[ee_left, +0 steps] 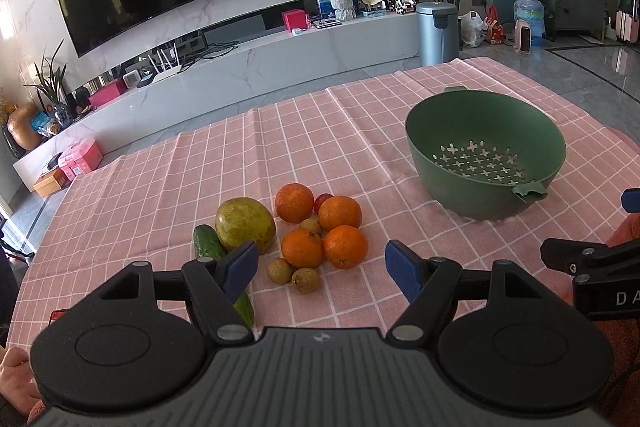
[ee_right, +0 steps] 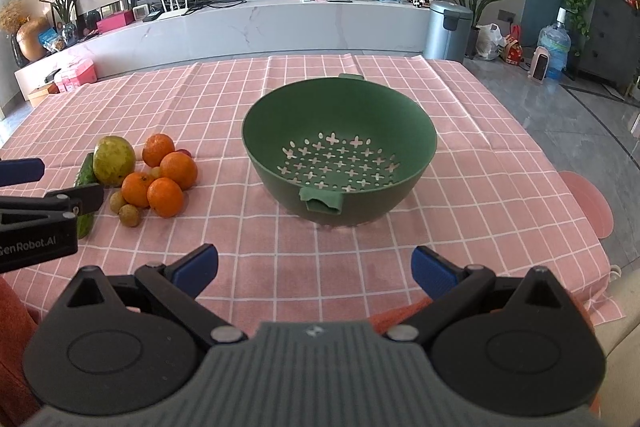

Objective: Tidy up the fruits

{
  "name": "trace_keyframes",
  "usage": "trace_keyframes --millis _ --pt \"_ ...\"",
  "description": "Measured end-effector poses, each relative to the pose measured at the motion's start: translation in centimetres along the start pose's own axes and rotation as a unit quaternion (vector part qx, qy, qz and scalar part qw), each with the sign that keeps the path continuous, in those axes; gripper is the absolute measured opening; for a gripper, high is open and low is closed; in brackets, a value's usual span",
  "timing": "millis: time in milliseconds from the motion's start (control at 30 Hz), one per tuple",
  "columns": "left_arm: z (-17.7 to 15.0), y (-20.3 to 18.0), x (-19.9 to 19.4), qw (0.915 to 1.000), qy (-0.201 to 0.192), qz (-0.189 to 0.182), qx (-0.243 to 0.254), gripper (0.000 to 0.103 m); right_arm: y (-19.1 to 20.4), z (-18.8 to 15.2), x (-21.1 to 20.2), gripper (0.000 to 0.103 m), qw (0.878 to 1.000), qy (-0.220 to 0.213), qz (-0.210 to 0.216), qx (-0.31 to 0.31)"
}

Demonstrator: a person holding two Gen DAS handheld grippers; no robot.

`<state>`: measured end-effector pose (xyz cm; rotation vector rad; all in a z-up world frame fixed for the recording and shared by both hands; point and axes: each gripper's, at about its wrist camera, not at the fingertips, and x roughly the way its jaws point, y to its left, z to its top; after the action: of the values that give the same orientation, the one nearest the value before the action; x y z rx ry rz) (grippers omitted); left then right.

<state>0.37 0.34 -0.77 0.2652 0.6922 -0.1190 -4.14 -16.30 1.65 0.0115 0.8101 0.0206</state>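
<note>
A: What room did you have to move in?

B: The pink checked tablecloth (ee_right: 480, 187) lay bare between the green colander (ee_right: 338, 123) and the near edge. The table ended just right of your right gripper (ee_right: 314, 267).

A: What was in the colander?

B: Nothing; its perforated floor showed.

A: And the fruit?

B: It sat left of the colander, apart from it: mango (ee_left: 245, 225), cucumber (ee_left: 210, 247), four oranges (ee_left: 302, 248), small longans (ee_left: 305, 280), all clustered. Your left gripper (ee_left: 320, 261) hovered near them. Both tongs stood apart, holding nothing.
</note>
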Motion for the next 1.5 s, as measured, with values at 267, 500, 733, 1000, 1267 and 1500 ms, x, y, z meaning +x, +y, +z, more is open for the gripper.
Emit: trace_keyframes --millis 267,500,733,1000,1267,1500 --pt "0.1 -0.3 0.2 1.0 0.009 -0.004 0.003 0.086 -0.1 0.0 0.1 0.099 1.0 0.009 0.0 0.001" --pt "0.2 -0.2 0.3 0.9999 0.013 -0.005 0.0 0.086 -0.1 0.0 0.3 0.099 1.0 0.012 -0.001 0.003" --pt "0.3 0.0 0.5 0.9998 0.016 -0.006 -0.002 0.086 -0.1 0.1 0.5 0.099 1.0 0.015 -0.002 0.002" --pt "1.4 0.8 2.9 0.995 0.093 -0.036 0.008 0.086 0.9 1.3 2.5 0.099 0.998 0.056 0.023 -0.017" --pt "2.2 5.0 7.6 0.9739 0.219 -0.048 -0.032 0.079 5.1 2.4 7.4 0.088 0.978 0.155 0.106 -0.088" --pt "2.6 10.3 10.3 0.957 0.267 -0.059 -0.097 0.071 9.4 3.9 10.7 0.074 0.961 0.186 0.14 -0.147"
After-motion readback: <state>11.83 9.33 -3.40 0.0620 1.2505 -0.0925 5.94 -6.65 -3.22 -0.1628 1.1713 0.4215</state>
